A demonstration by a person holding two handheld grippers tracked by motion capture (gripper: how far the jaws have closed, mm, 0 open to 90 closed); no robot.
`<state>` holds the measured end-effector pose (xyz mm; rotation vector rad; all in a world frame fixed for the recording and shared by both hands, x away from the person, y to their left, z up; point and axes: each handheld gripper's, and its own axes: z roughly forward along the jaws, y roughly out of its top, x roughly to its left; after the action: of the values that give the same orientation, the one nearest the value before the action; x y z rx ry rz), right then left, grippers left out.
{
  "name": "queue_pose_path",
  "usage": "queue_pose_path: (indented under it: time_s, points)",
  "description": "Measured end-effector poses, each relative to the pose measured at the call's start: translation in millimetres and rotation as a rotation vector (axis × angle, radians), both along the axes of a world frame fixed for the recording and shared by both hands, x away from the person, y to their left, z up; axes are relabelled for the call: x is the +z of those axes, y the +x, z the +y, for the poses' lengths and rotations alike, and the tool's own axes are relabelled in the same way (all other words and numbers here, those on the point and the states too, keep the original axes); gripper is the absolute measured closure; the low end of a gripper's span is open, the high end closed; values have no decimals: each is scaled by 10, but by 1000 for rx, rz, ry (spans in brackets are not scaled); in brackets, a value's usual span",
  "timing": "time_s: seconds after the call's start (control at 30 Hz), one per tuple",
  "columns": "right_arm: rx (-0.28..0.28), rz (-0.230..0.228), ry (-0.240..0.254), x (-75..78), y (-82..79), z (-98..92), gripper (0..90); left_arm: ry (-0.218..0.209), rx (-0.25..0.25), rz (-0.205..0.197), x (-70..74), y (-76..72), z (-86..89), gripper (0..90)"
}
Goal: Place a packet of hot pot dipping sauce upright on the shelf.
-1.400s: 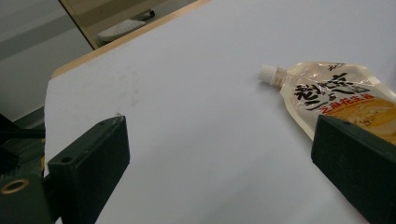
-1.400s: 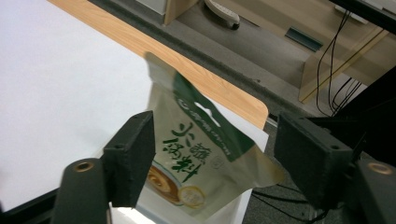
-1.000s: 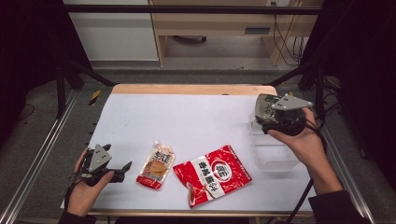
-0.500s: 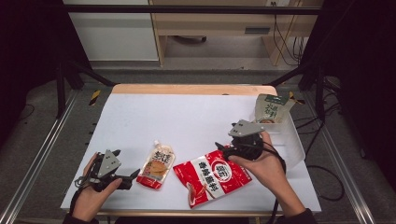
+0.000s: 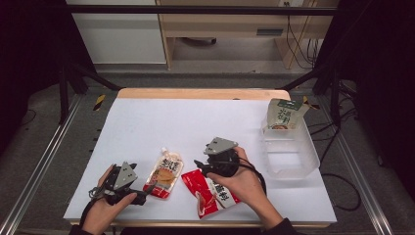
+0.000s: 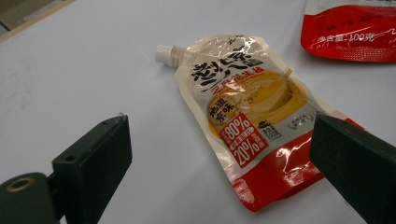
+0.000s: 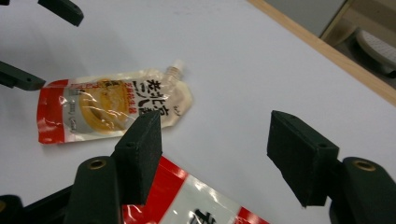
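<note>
A spouted sauce pouch (image 5: 164, 174) with yellow and red print lies flat near the table's front. My left gripper (image 5: 143, 192) sits low at its left, open, and the pouch (image 6: 247, 116) lies between the wide jaws of the left gripper (image 6: 219, 133) untouched. A red snack pouch (image 5: 211, 194) lies to the right. My right gripper (image 5: 198, 165) hovers over its upper edge, pointing left. Its jaws have just been closing, but the right gripper (image 7: 217, 140) still stands open with bare table between the pads. The red pouch (image 7: 196, 207) lies just below.
A clear plastic container (image 5: 289, 155) stands at the table's right edge with a green pouch (image 5: 286, 114) upright in its far end. The left gripper's jaws (image 7: 28, 77) show beyond the spouted pouch (image 7: 112, 105). A wooden strip (image 5: 200, 93) edges the far side.
My right hand left the container, where the green pouch stays standing, and swept left and down to the red pouch. The left gripper edged toward the spouted pouch.
</note>
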<state>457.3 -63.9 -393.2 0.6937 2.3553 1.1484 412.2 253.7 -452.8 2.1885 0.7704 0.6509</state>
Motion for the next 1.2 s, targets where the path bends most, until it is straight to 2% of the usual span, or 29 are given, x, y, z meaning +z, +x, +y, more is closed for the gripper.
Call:
queue_pose_path:
  time_s: [0.1, 0.13, 0.17, 0.27, 0.4, 0.63, 0.7, 0.73, 0.83, 1.0, 1.03, 1.07, 1.2]
  points:
    - [4, 16, -4, -50, 20, 105, 372, -2, 3, 3, -4, 4, 0, 56]
    - [6, 37, -2, -103, 52, 195, 381, -3, 3, 2, -6, 7, 4, 56]
    - [6, 37, -2, -103, 52, 195, 381, -2, 2, 2, -5, 10, 9, 56]
    - [1, 83, 12, -199, 116, 343, 408, 2, 2, 1, -3, 12, 17, 56]
    - [-4, 104, 17, -255, 163, 439, 426, 9, 8, -3, -2, 15, 17, 56]
    - [-29, 156, -13, -436, 355, 697, 471, 18, 13, -15, 9, 19, 28, 56]
    - [-35, 164, -14, -460, 374, 724, 475, 17, 13, -17, 13, 18, 33, 56]
    - [-38, 173, -21, -503, 410, 771, 481, 15, 14, -32, 16, 24, 36, 56]
    - [-45, 185, -30, -554, 453, 815, 485, 10, 19, -21, 15, 19, 38, 56]
    - [-53, 196, -41, -613, 495, 862, 487, 15, 19, -34, 23, 30, 52, 55]
    - [-59, 199, -41, -621, 499, 871, 487, 8, 24, -23, 23, 25, 54, 55]
    - [-59, 203, -43, -631, 508, 876, 487, 10, 23, -35, 26, 30, 58, 55]
    - [-65, 217, -52, -672, 532, 885, 482, 4, 31, -41, 36, 36, 78, 54]
